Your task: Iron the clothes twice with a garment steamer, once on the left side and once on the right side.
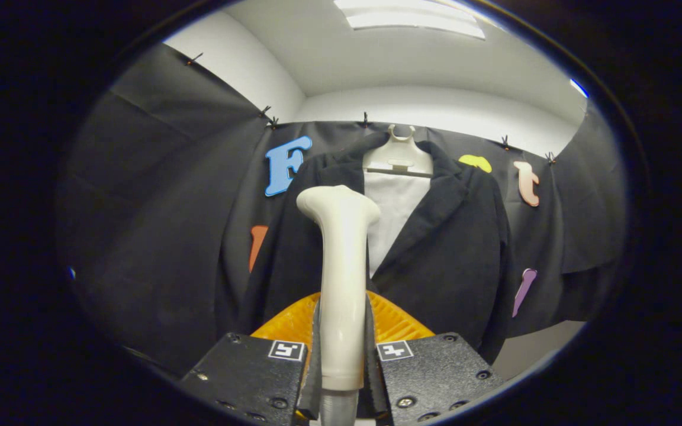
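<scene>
A white garment steamer stands upright between my fingers, its handle clamped on both sides, so my gripper is shut on it. The steamer's head points up and slightly left, level with the jacket's chest. Beyond it hangs a dark jacket on a white hanger, open at the front with a white panel showing between the lapels. The steamer covers part of the jacket's left front. Whether the head touches the cloth I cannot tell.
The black cloth wall runs behind and to the left of the jacket. An orange ribbed part sits just ahead of the fingers, behind the steamer handle. A pale floor patch shows below the jacket's right side.
</scene>
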Demonstrator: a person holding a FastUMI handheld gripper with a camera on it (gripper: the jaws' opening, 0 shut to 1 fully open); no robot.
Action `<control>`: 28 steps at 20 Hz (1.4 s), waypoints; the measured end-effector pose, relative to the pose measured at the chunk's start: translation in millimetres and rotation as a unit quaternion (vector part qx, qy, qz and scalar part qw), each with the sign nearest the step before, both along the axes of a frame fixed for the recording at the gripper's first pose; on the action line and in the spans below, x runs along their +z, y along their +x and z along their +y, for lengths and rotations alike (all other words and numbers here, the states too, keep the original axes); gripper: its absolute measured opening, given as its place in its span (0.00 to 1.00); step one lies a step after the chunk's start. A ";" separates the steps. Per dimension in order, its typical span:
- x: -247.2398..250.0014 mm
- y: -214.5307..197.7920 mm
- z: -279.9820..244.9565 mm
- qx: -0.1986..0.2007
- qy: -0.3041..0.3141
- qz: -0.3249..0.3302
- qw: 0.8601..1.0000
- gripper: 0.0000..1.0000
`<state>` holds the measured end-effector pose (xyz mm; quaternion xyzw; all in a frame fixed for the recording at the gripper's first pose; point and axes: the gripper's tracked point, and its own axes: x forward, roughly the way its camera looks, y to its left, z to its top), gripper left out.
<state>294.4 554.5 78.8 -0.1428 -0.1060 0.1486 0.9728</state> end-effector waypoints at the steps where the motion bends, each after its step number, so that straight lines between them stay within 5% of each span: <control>1: -2.9 -1.1 -2.7 -0.002 0.000 0.004 1.000 0.31; 28: -88.3 -32.4 -15.8 0.011 -0.009 0.123 0.992 0.31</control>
